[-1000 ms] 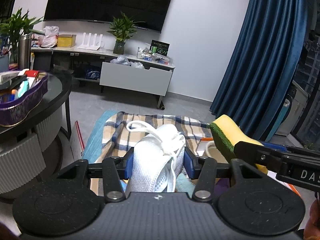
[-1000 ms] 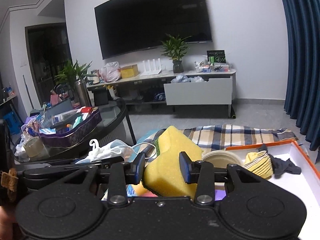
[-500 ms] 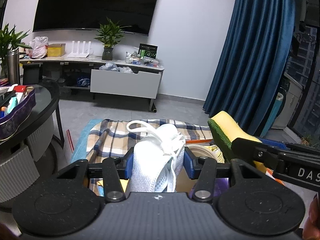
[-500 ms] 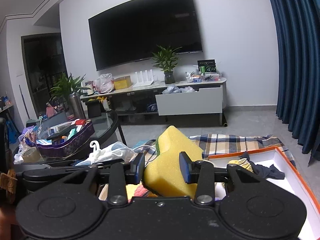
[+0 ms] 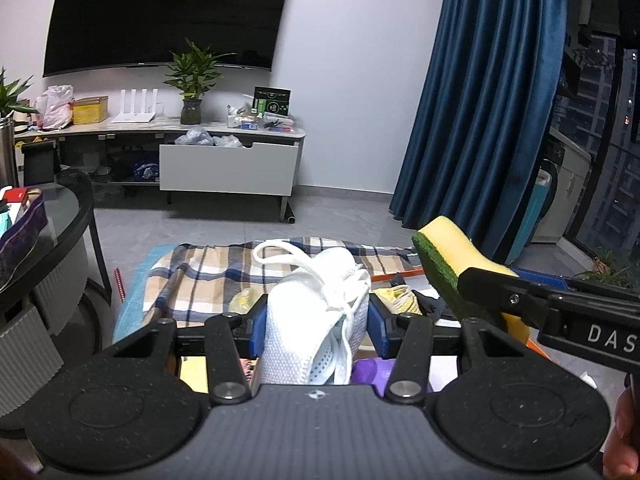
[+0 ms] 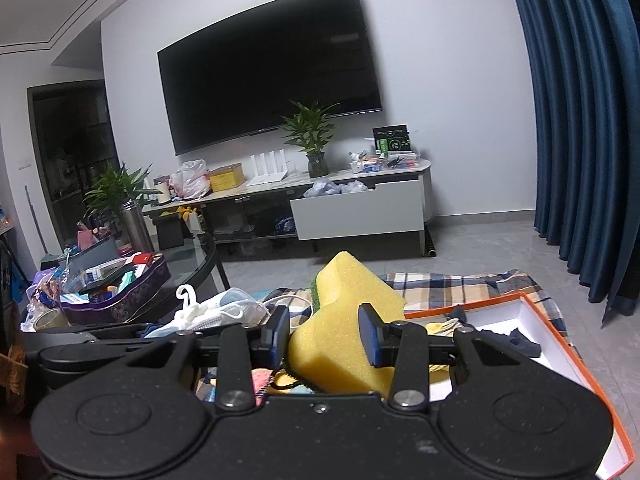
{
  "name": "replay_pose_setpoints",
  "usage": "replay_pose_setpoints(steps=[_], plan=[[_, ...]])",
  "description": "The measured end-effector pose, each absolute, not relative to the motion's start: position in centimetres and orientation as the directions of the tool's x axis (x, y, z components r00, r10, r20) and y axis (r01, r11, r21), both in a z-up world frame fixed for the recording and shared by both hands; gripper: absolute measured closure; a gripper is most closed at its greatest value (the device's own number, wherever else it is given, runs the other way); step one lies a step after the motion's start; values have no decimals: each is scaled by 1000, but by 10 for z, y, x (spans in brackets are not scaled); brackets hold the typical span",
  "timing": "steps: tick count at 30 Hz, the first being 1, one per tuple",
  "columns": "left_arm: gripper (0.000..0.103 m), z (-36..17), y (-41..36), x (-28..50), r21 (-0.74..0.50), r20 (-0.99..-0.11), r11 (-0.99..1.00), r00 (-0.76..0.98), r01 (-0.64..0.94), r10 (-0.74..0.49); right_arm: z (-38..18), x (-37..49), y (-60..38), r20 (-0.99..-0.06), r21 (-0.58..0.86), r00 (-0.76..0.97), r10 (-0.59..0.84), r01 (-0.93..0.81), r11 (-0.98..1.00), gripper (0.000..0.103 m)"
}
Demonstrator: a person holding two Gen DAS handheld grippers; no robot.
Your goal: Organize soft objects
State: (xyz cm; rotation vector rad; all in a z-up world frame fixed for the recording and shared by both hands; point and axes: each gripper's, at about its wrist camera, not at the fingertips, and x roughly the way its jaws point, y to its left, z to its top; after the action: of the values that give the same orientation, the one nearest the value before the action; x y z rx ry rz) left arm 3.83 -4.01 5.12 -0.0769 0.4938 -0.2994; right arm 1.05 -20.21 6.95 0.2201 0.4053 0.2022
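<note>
Risk noted: we hold the white mesh bundle (image 5: 316, 320) in the left gripper (image 5: 316, 324), sponge (image 6: 344, 332) in the right gripper (image 6: 324, 336), above the orange-rimmed box (image 6: 576, 344). Loose cords may snag; the compressed sponge could spring free.

Each camera sits just behind its own tongs and looks forward and slightly down along them, so the black housing fills the bottom of both views. The left view faces the TV (image 5: 168, 12) wall and the curtain (image 5: 480, 100); the right tongs (image 5: 520, 300) cut in from its right edge. The right view faces the same wall from further right, with the left tongs (image 6: 160, 328) low on its left. Both share the TV, cabinet (image 6: 360, 208), plaid cloth (image 5: 192, 280) and orange box (image 6: 560, 332).
</note>
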Motion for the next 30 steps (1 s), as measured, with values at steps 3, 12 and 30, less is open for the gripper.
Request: replay_pose_setpoints(steps=[3, 12, 30], plan=[[53, 51, -46, 39, -139, -458, 951, 834, 276, -309, 69, 10, -209, -367, 256, 902, 228, -138, 957, 56], [53, 51, -59, 42, -127, -464, 944, 823, 305, -328, 65, 7, -226, -369, 267, 908, 200, -103, 958, 56], [53, 45, -86, 50, -110, -485, 923, 790, 369, -374, 54, 6, -252, -385, 287, 909, 159, -46, 957, 56]])
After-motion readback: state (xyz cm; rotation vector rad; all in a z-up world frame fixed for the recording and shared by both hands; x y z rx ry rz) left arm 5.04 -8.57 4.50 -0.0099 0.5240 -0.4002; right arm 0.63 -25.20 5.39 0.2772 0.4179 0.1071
